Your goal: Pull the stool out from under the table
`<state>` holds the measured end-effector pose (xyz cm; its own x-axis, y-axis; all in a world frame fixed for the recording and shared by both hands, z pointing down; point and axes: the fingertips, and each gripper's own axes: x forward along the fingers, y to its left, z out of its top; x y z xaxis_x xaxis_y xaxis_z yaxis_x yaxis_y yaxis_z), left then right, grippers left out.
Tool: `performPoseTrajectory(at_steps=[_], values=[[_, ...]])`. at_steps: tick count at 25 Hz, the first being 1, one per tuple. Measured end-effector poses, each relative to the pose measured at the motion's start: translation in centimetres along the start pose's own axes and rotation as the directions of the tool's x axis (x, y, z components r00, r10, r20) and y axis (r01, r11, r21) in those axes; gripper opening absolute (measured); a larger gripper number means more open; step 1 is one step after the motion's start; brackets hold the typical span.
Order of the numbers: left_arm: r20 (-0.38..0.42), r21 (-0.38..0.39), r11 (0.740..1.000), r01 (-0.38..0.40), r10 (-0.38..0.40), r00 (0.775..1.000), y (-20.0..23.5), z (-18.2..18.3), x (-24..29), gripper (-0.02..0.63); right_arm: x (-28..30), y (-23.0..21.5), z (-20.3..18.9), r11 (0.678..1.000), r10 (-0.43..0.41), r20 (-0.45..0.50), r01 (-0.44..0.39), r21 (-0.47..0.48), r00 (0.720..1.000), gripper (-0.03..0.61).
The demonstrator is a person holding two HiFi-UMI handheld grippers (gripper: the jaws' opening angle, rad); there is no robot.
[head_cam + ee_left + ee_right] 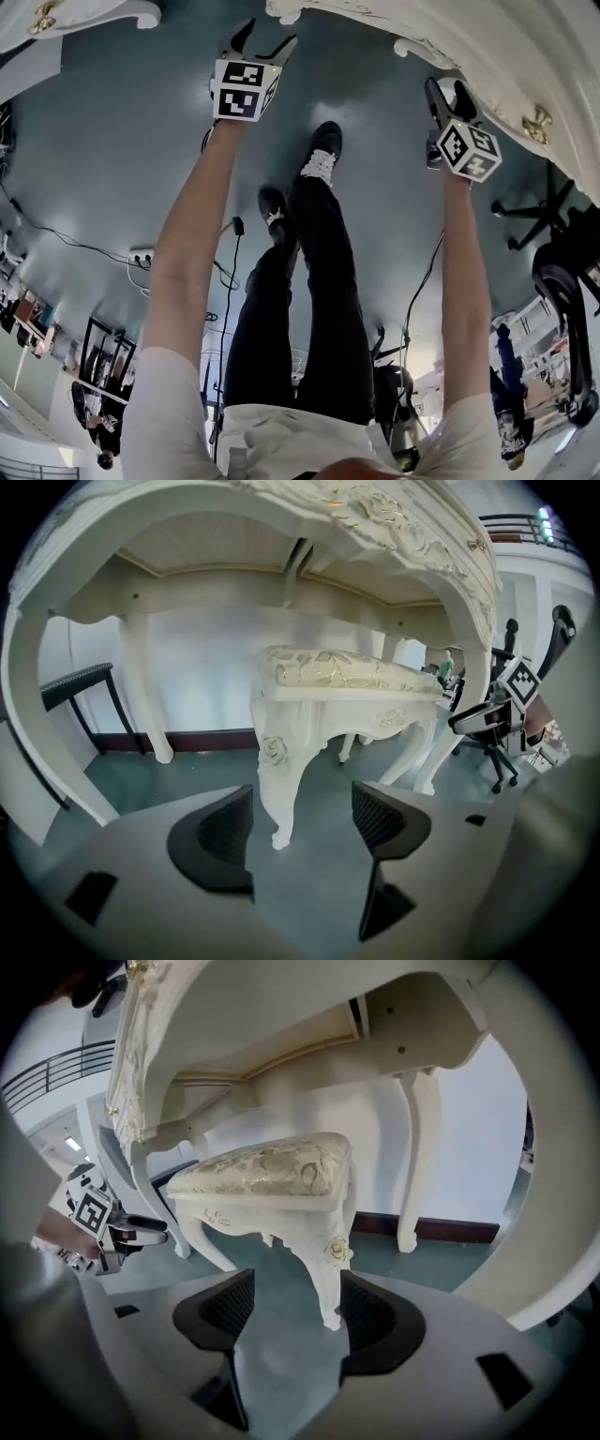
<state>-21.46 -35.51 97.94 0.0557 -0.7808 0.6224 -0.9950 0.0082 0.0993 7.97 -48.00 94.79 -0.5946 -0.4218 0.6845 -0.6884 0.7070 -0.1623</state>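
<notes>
Here, the left gripper (302,813) and right gripper (296,1305) both hold empty jaws wide apart, facing the cream upholstered stool (267,1171) beneath the ornate table (281,1016).

**Right gripper view: stool under table, jaws apart**

- Right gripper (292,1309): two black ribbed pads (225,1309) at the bottom edge, set apart, nothing pressed between them.
- Stool (267,1171): cream carved frame with a gold-patterned padded seat, standing beneath the table. Its near leg (323,1274) shows in the gap between the jaws, close to the right-hand pad, with a gilt rosette (337,1250) at the knee.
- Table (281,1016): cream, arching overhead, with one curved leg (415,1147) at right.
- Left gripper (141,1230): at far left beside the stool, marker cube (91,1208) showing.
- Floor (281,1372): teal.
- Wall (469,1147): white, with a dark skirting board (450,1230).
</notes>
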Motion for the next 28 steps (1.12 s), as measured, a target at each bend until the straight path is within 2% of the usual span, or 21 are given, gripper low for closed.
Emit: performPoseTrajectory(at_steps=[6,13,19,20,21,28], values=[[-0.001,0.039,0.999,0.032,-0.032,0.999,0.8,-0.1,2.4,0.348,3.6,-1.9,-0.6,0.998,-0.056,0.002,0.056,-0.04,0.998,0.279],[-0.031,0.066,0.997,0.049,-0.047,0.998,1.6,-0.5,4.1,0.348,7.0,-2.9,-1.1,0.996,-0.075,-0.035,0.074,-0.045,0.997,0.287],[-0.016,0.115,0.992,0.06,-0.059,0.998,2.3,1.3,6.7,0.348,8.9,-4.2,-0.8,0.989,-0.139,-0.054,0.136,-0.051,0.989,0.285],[-0.018,0.121,0.991,0.061,-0.059,0.998,2.3,1.6,6.9,0.337,8.9,-4.4,-0.7,0.988,-0.149,-0.059,0.146,-0.052,0.987,0.284],[-0.02,0.123,0.991,0.058,-0.056,0.998,2.2,1.6,7.0,0.279,8.9,-4.5,-0.7,0.987,-0.155,-0.061,0.152,-0.052,0.986,0.284],[-0.015,0.115,0.993,0.039,-0.037,0.999,2.0,0.7,6.2,0.268,8.3,-3.9,-1.7,0.987,-0.153,-0.054,0.15,-0.055,0.987,0.278]])
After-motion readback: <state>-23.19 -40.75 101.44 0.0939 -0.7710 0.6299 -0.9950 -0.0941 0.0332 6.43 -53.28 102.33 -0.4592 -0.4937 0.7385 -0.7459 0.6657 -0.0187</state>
